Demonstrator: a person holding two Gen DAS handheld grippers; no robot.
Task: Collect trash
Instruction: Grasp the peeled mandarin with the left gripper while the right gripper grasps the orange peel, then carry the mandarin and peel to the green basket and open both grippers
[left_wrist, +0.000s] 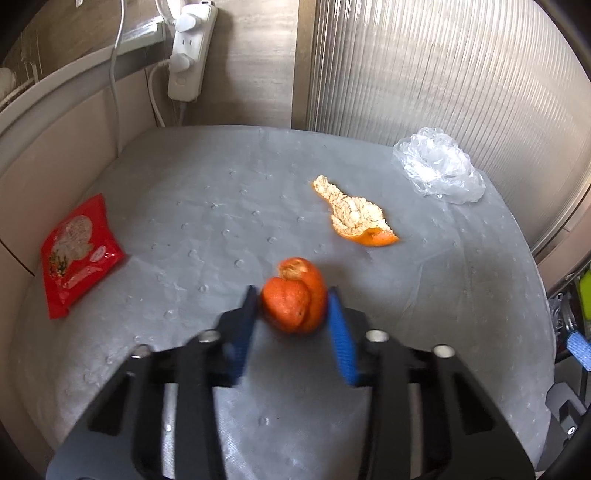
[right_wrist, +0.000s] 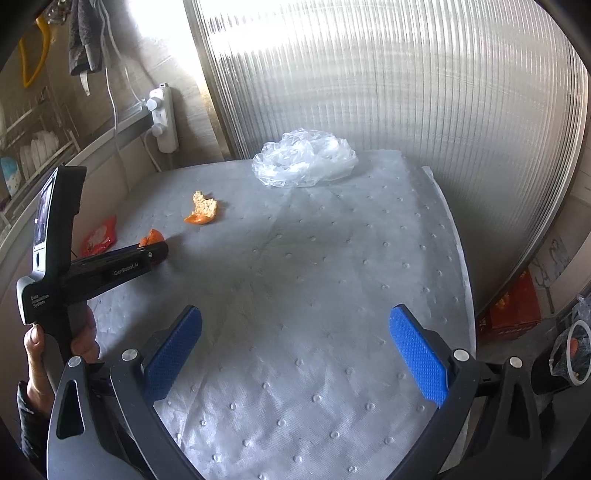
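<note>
A curled piece of orange peel (left_wrist: 295, 310) sits between the blue pads of my left gripper (left_wrist: 293, 293), which press on it from both sides just above the grey mat (left_wrist: 221, 206). From the right wrist view the same peel (right_wrist: 152, 236) shows at the tip of the left gripper (right_wrist: 157, 251), which a hand (right_wrist: 33, 343) holds. A flat peel (left_wrist: 354, 214) lies pith up further back. A red snack packet (left_wrist: 77, 254) rests at the left edge, and a crumpled clear plastic bag (left_wrist: 439, 170) at the far right. My right gripper (right_wrist: 295, 314) stands open over bare mat.
A white power strip (left_wrist: 188, 51) with cables hangs on the back wall. A ribbed translucent panel (right_wrist: 406, 92) closes off the back right. Past the mat's right edge stand a red box (right_wrist: 513, 306) and a dark container (right_wrist: 572, 350).
</note>
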